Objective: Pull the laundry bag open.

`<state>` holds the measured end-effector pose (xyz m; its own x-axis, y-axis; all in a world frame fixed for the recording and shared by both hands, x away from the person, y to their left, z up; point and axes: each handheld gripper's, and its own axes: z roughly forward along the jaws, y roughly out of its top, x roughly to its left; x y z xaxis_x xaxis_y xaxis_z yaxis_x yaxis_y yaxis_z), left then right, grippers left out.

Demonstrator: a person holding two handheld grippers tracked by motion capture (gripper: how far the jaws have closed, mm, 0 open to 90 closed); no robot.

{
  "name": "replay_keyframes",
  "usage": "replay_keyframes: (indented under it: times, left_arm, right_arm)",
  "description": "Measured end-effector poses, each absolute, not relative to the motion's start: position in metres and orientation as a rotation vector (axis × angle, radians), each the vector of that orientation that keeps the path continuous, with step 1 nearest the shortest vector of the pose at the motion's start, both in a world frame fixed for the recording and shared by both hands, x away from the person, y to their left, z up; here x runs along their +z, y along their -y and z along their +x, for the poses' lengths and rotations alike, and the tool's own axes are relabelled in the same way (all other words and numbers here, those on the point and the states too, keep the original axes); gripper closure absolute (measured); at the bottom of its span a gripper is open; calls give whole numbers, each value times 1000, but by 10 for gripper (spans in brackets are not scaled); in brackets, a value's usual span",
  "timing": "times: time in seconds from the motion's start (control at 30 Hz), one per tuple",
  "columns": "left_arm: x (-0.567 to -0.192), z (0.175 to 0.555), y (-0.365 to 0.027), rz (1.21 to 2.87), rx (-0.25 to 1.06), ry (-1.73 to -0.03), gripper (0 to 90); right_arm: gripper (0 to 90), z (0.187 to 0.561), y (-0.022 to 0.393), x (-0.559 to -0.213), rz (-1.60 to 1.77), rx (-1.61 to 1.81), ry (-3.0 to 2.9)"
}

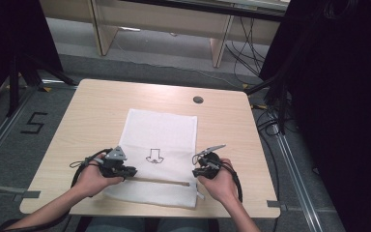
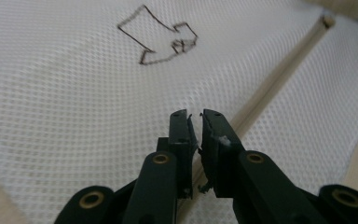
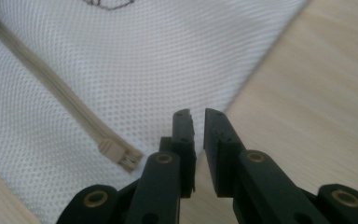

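Note:
A white mesh bag (image 1: 162,145) lies flat on the wooden table (image 1: 96,111), with a small arrow drawing (image 1: 153,157) on it and a beige zipper (image 1: 159,181) running across near its front edge. My left gripper (image 1: 130,170) rests at the bag's left side by the zipper. In the left gripper view its jaws (image 2: 195,116) stand a narrow slit apart over the mesh (image 2: 74,93), with the zipper (image 2: 279,74) running off beyond them. My right gripper (image 1: 196,170) is at the bag's right edge. Its jaws (image 3: 196,114) are slightly open and hold nothing, just right of the zipper's end (image 3: 119,154).
A round cable hole (image 1: 198,100) sits in the table's far right part. Bare wood (image 3: 317,93) lies right of the bag. Beyond the table are desk legs (image 1: 220,43) and cables on the floor; a "5" mark (image 1: 33,123) is on the floor at the left.

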<state>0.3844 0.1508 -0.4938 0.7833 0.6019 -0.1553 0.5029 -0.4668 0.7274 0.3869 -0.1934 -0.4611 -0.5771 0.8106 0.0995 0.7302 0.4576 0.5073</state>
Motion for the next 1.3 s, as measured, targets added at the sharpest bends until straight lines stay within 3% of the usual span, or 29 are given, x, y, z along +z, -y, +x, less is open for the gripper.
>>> replay_keyframes:
  times: [0.43, 1.1, 1.3]
  left_arm:
    - [-489, 384, -159, 2077, 203, -832, 690]
    - [-490, 380, -145, 2041, 212, -798, 602]
    - [-492, 374, -136, 2072, 174, -730, 599]
  right_arm:
    - [725, 380, 223, -461, 1459, 859, -2381]
    - [900, 366, 216, -452, 1349, 845, -2478]
    - [900, 361, 207, -456, 1349, 811, -2579]
